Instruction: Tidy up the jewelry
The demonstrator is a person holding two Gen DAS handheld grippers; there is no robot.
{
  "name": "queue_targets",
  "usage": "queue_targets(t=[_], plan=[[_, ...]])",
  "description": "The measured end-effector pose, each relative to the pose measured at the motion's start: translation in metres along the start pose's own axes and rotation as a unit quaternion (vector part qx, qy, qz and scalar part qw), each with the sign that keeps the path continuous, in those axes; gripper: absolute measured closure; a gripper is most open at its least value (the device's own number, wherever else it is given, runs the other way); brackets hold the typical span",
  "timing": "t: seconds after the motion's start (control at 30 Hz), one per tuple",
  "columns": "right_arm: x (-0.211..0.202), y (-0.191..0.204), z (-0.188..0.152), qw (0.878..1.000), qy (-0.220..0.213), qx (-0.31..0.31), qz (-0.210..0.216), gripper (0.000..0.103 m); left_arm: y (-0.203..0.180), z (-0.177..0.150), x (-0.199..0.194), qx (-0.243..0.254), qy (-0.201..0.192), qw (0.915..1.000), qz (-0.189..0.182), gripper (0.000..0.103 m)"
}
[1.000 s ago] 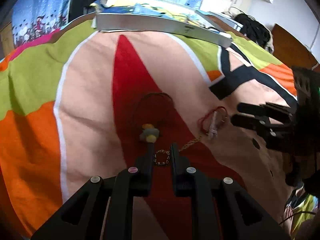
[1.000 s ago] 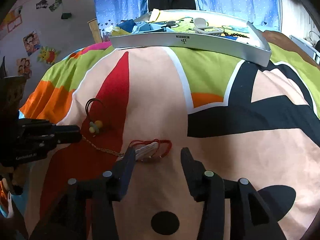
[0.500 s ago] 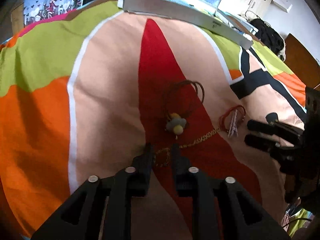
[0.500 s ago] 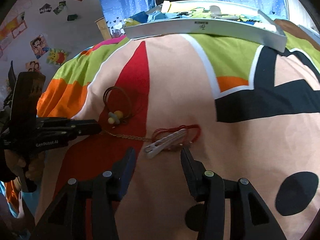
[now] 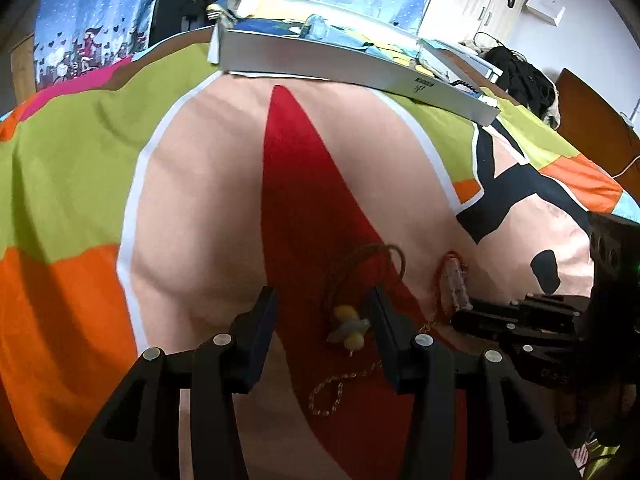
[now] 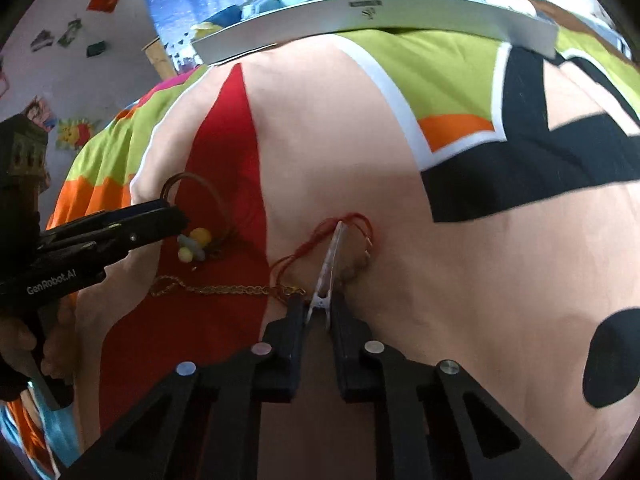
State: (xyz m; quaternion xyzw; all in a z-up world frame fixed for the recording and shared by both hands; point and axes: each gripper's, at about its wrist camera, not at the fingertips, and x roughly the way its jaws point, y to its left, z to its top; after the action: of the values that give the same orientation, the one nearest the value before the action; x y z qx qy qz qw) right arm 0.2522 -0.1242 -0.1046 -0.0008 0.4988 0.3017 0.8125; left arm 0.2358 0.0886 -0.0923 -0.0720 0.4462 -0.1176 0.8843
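The left claw is spread wide over the bed, holding nothing, with the brown cord bracelet and its yellow beads sitting just inside its right finger. A second ago it was nearly pinched together over the end loop of the gold chain; now it has let go and slid forward.

Further right, the right claw has closed in on the butt end of the white hair clip, which was lying free between wide-open fingers before. The clip lies across the red string bracelet, and the chain looks like it runs right up to that pile, though it's hard to tell if they're hooked.

The risk: lifting the clip drags string and chain along, or the thin end slips out.
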Motion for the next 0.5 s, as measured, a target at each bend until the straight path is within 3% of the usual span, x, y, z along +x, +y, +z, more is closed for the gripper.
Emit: queue_targets(t=[0.07, 0.1, 0.13, 0.2, 0.5], plan=[[-0.004, -0.003, -0.002, 1.000, -0.004, 0.004, 0.006, 0.090, -0.002, 0.002, 0.001, 0.001, -0.004, 1.0000, -0.004, 0.073], [-0.007, -0.003, -0.004, 1.000, -0.006, 0.005, 0.009, 0.090, -0.002, 0.003, 0.001, 0.001, -0.002, 1.0000, -0.008, 0.086], [-0.010, -0.004, -0.006, 1.000, -0.008, 0.006, 0.013, 0.090, -0.002, 0.003, 0.001, 0.001, -0.001, 1.0000, -0.007, 0.093], [-0.016, -0.006, -0.010, 1.000, -0.009, 0.007, 0.016, 0.090, -0.002, 0.003, 0.001, -0.001, 0.001, 1.0000, -0.009, 0.100], [-0.046, -0.005, -0.007, 0.999, -0.041, 0.001, 0.017, 0.090, -0.008, 0.009, -0.009, 0.003, -0.012, 0.9998, -0.018, 0.103]])
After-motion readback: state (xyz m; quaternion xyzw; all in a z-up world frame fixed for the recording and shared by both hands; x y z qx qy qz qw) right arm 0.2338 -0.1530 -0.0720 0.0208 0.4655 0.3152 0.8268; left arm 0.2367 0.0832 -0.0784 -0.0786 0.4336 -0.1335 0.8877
